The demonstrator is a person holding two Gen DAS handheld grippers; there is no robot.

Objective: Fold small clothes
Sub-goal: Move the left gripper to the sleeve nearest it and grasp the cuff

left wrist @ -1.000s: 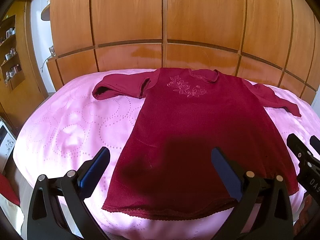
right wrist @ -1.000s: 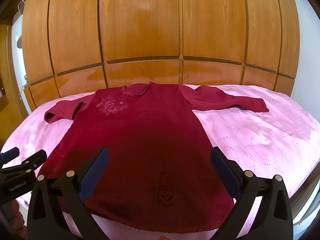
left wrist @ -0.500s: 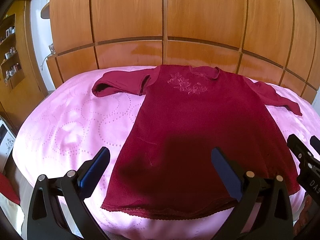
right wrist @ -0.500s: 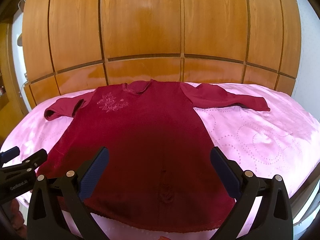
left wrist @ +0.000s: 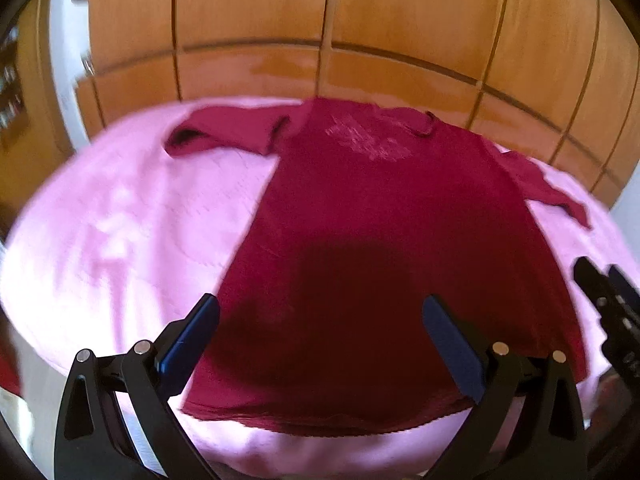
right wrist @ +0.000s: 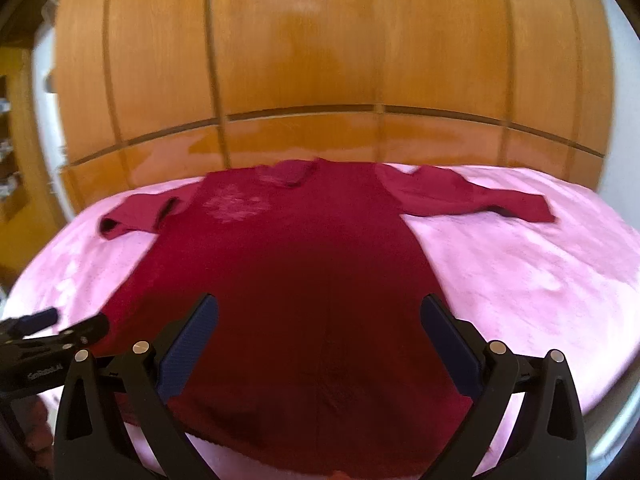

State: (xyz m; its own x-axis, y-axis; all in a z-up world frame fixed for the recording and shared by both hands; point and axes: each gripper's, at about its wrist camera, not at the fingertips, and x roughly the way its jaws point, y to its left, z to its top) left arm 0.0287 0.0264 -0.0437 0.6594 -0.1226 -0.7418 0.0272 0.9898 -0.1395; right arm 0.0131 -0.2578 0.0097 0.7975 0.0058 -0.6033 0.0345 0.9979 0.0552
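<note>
Your left gripper (left wrist: 320, 336) and right gripper (right wrist: 320, 332) hover above the hem, jaws spread wide, holding nothing. The maroon dress (right wrist: 288, 280) lies flat, sleeves out, on the pink bed (right wrist: 520, 264).

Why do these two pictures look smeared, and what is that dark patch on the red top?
Left wrist view: motion blur smears the pink bedspread and the embroidery; a shadow darkens the red top near the hem. Right wrist view: the same softness, the shadow again low on the garment, and fisheye bending of the wooden panels, which carry pale glare.
</note>
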